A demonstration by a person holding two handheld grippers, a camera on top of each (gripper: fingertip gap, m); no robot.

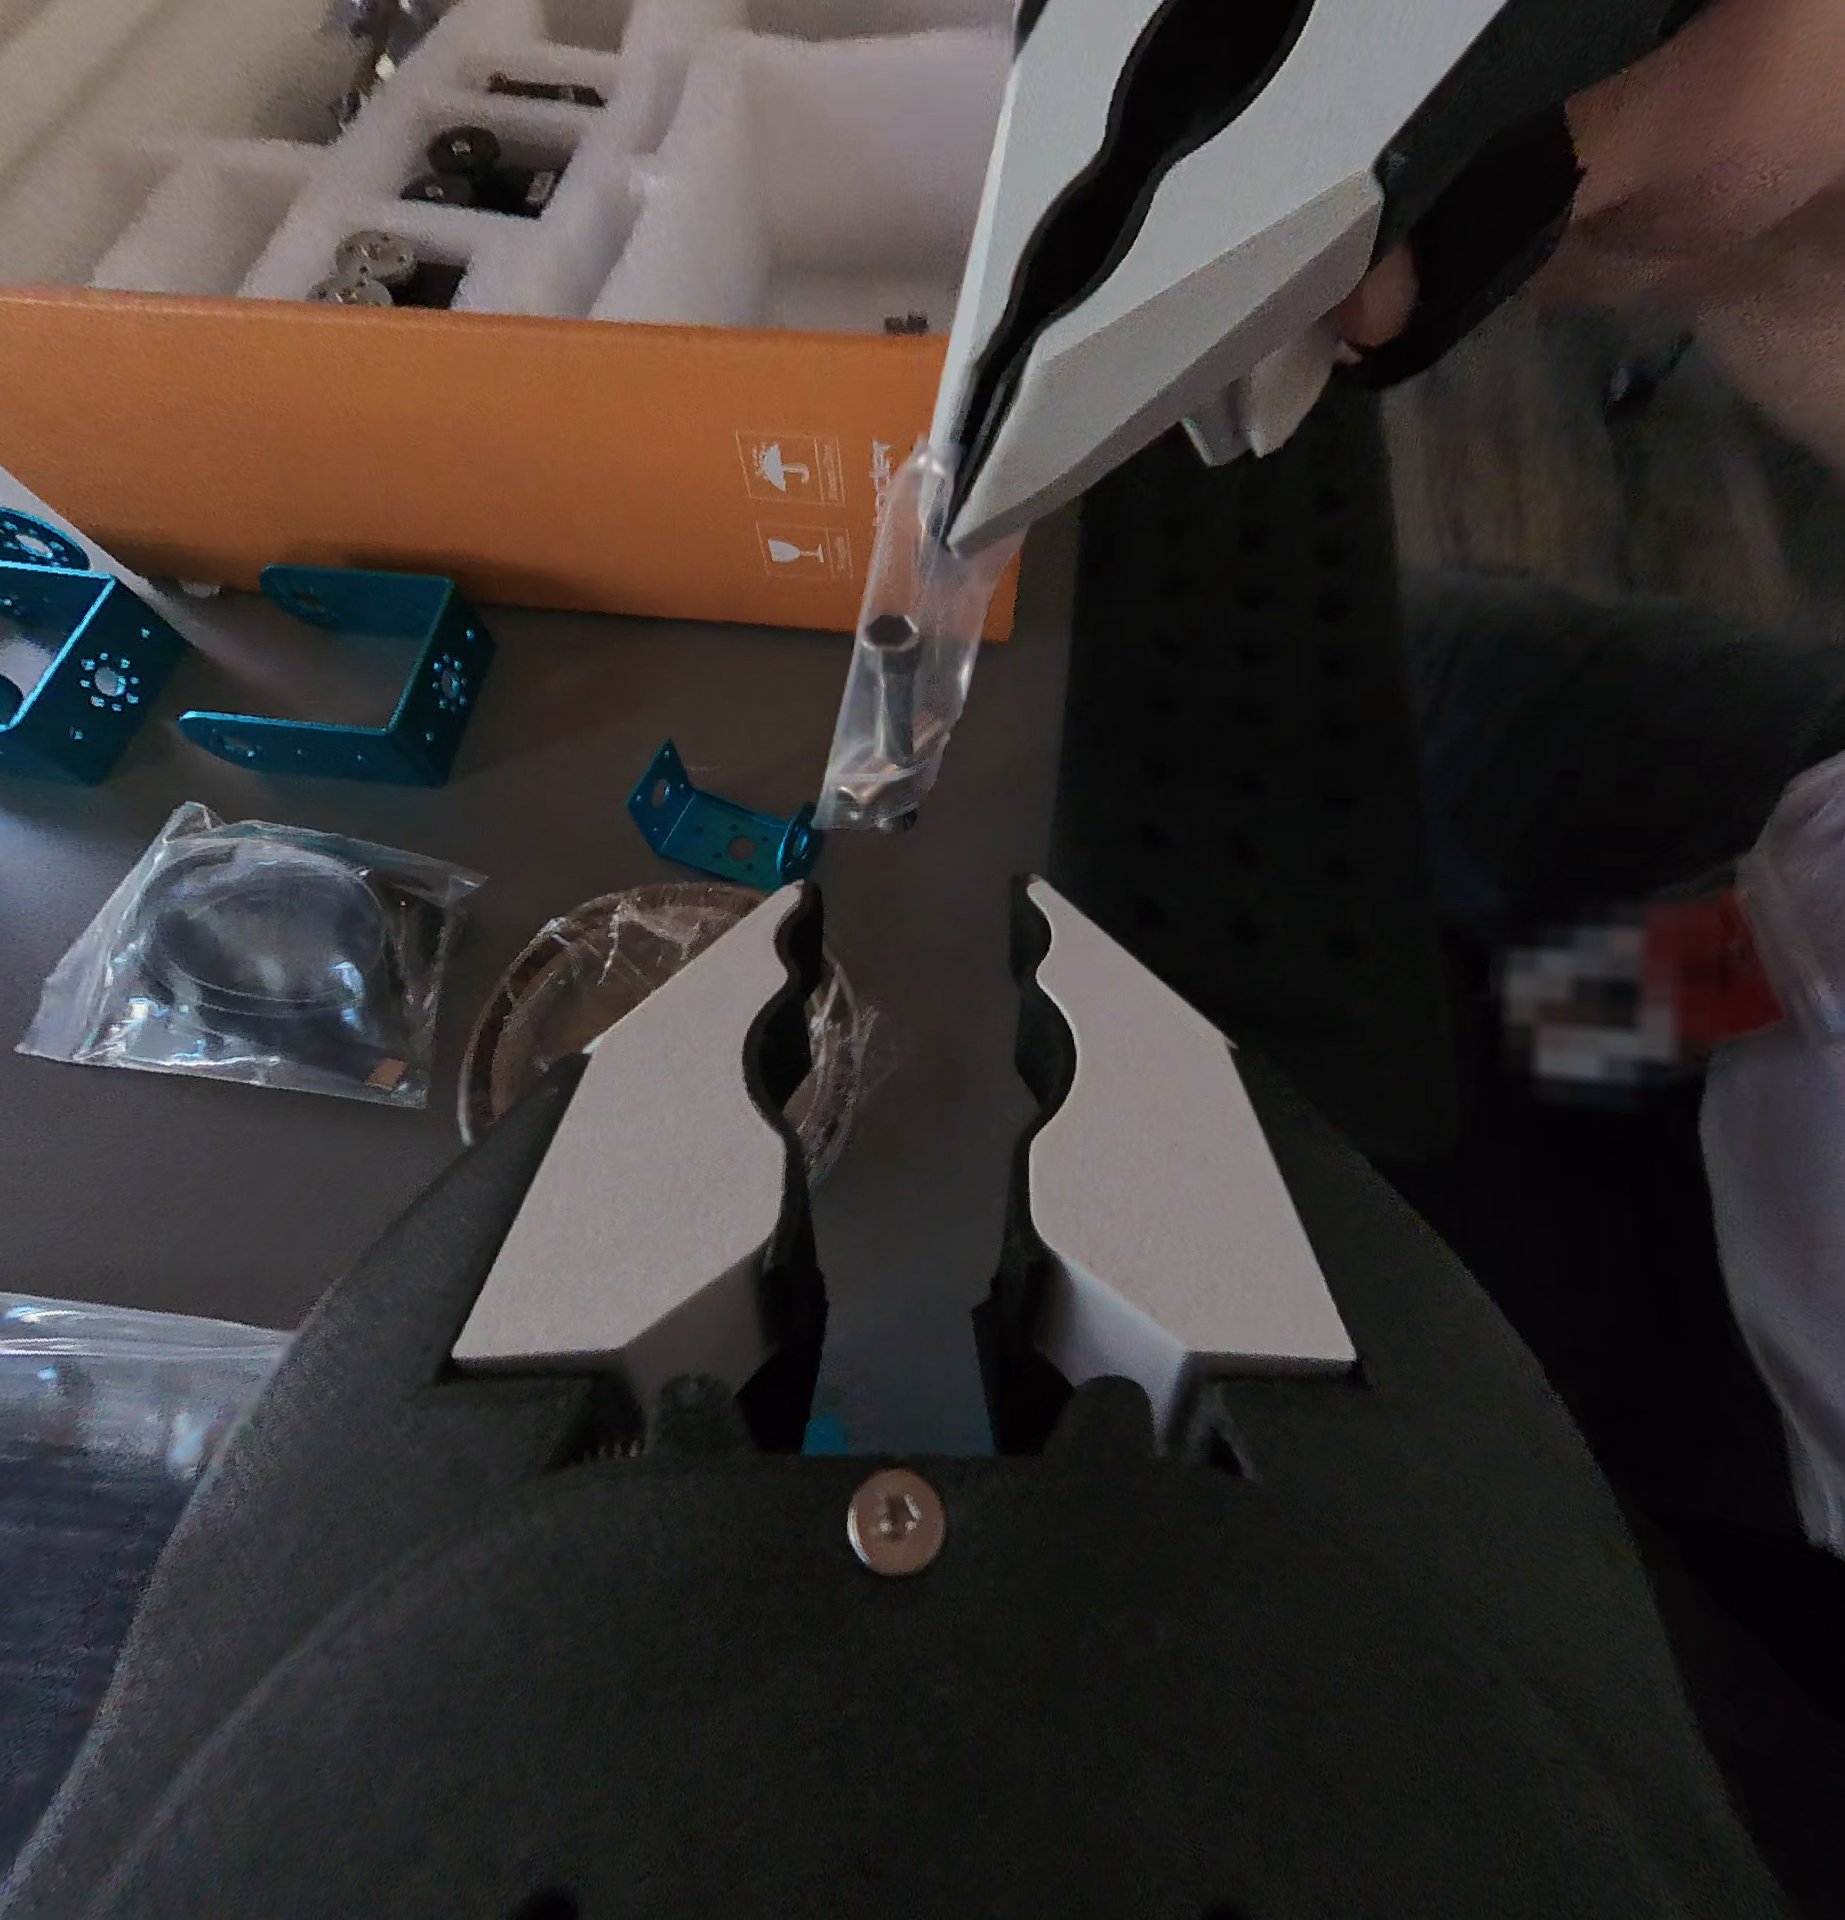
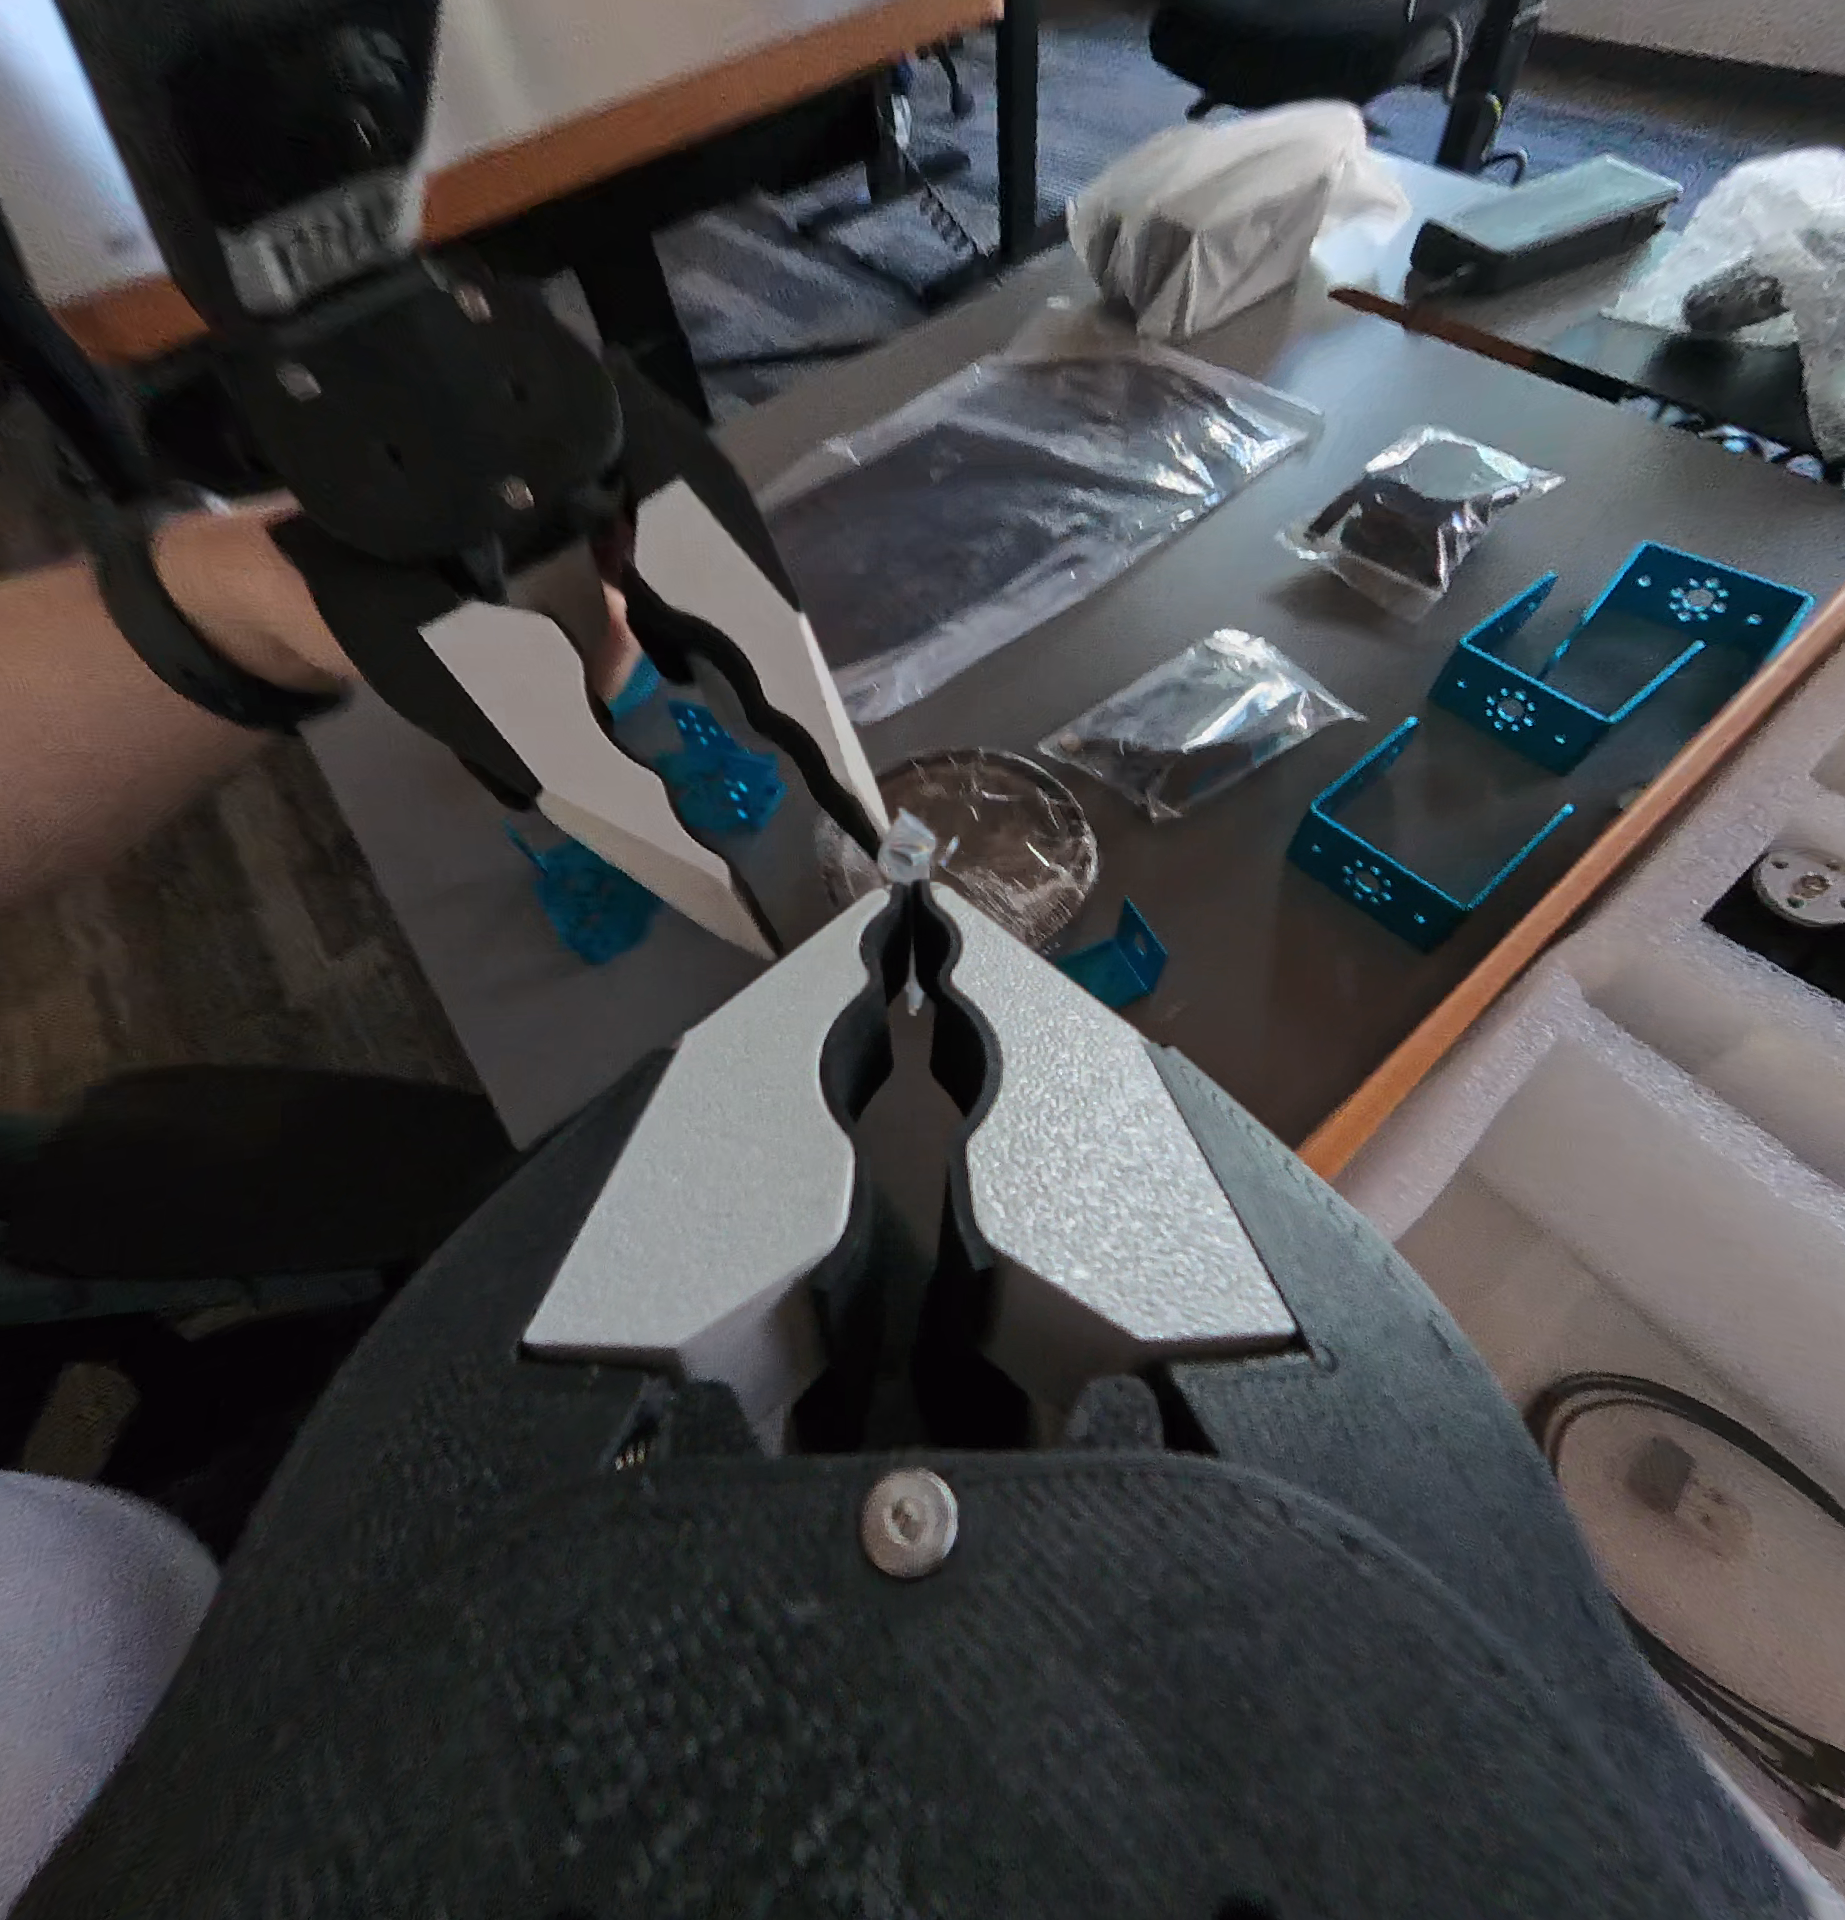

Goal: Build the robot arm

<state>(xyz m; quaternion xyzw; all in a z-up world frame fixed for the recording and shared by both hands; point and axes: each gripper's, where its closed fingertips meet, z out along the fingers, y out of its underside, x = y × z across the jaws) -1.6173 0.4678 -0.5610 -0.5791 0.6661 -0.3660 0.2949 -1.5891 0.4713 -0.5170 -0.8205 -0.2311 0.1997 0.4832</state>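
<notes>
Two grippers: right gripper (image 2: 910, 902) fingers pinch a small clear bag (image 1: 897, 665); left gripper (image 1: 913, 894) fingers gape, empty

beside the orange box (image 1: 461, 436) lie three large blue u-brackets (image 2: 1427, 862), one small blue bracket (image 1: 726, 821), one round wrapped disc (image 2: 1011, 831), three sealed clear bags (image 2: 1198, 717) on the table, and one small bag of screws (image 1: 902, 665) held above.

Small bag (image 1: 897, 665) is hanging from right gripper (image 1: 949, 520) above table (image 1: 606, 665), ahead of left gripper (image 1: 913, 904); box (image 1: 461, 436) is sitting behind brackets (image 1: 378, 675); disc (image 1: 606, 977) is lying under left gripper.
</notes>
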